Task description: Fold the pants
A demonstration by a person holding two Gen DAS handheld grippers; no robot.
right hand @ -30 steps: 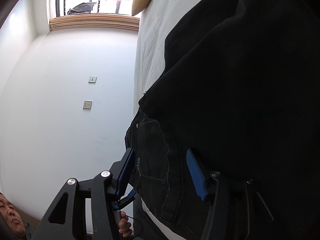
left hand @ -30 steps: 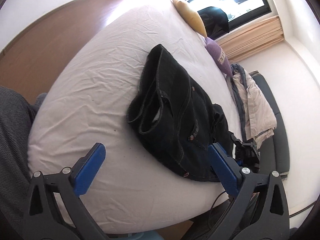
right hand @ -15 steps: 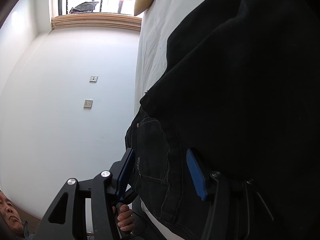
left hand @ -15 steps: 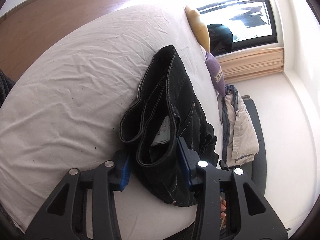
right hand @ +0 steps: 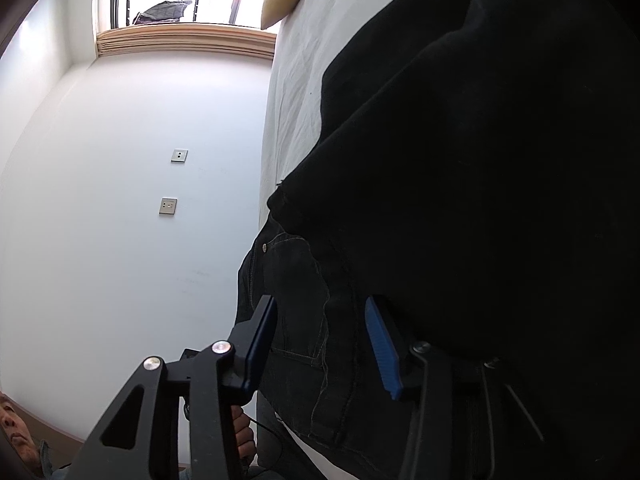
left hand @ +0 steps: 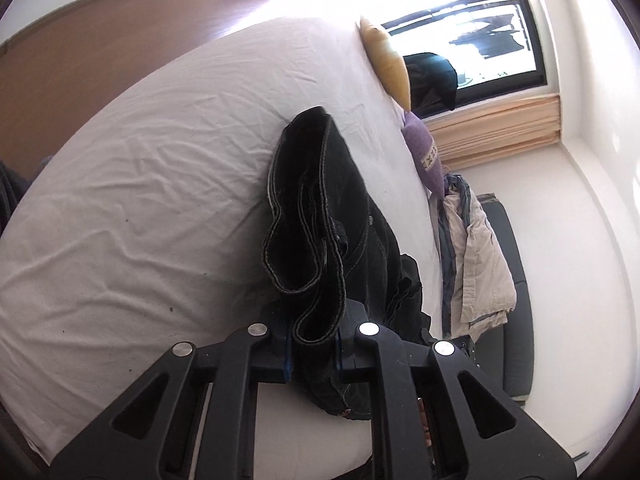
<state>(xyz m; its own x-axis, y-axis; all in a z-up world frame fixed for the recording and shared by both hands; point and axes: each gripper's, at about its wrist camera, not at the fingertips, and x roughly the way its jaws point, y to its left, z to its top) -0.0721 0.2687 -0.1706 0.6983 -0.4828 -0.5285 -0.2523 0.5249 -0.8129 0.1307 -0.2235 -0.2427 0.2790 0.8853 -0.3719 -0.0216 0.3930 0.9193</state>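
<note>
The black pants (left hand: 332,216) lie in a folded heap on the white bed (left hand: 140,200), near its edge at 3 o'clock. The left gripper (left hand: 313,354) has just been closing, and its jaws now pinch the thick stitched edge of the pants at 6 o'clock. The right gripper (right hand: 322,344) sits about half open with pants cloth (right hand: 460,200) between its blue pads (right hand: 382,350); I cannot tell if they squeeze it. A yellow pillow (left hand: 390,60) rests at 1 o'clock.

Beside the window (left hand: 476,36): a yellow pillow (left hand: 390,64) and purple cushion (left hand: 424,156). Below it, beige clothing (left hand: 476,256) on a dark bench (left hand: 516,292).
</note>
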